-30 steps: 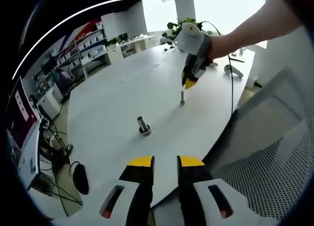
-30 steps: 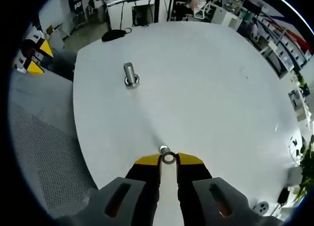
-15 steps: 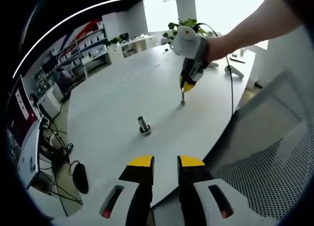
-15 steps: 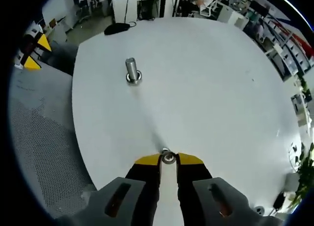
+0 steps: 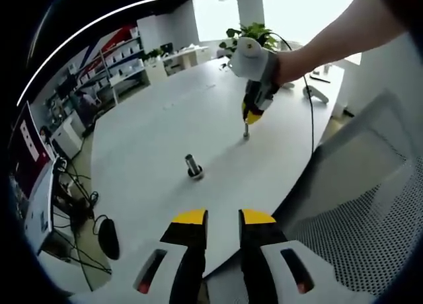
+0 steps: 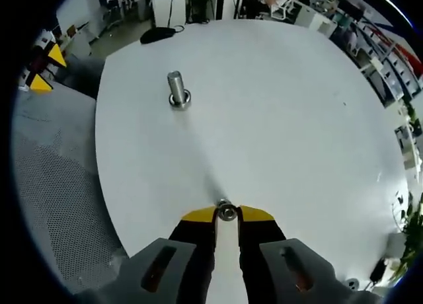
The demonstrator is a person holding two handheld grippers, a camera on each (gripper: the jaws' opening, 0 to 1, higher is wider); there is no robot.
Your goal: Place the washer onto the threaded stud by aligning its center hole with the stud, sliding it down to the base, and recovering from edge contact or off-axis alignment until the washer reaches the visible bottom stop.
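My right gripper (image 6: 227, 215) is shut on a small metal washer (image 6: 227, 213) pinched between its yellow tips. Just beyond the washer, the top of a thin upright stud (image 6: 222, 203) peeks out; whether they touch I cannot tell. In the left gripper view, the right gripper (image 5: 250, 114), held by a hand, hovers just over that stud (image 5: 246, 133) on the white table (image 5: 152, 125). A second, thicker stud (image 5: 192, 166) (image 6: 176, 88) stands upright on a ringed base nearer the table edge. My left gripper (image 5: 223, 218) hangs off the table edge, jaws slightly apart and holding nothing; it also appears as yellow tips (image 6: 45, 69).
A grey mesh chair (image 5: 357, 238) (image 6: 53, 205) sits beside the table edge. Cables and a white device (image 5: 316, 92) lie at the table's far end near a plant (image 5: 248, 33). Black items and cables (image 5: 106, 239) lie on the floor below; office shelves stand behind.
The right gripper with the washer has shifted slightly over the thin stud, so the right view has moved a little. The left gripper has stayed still.
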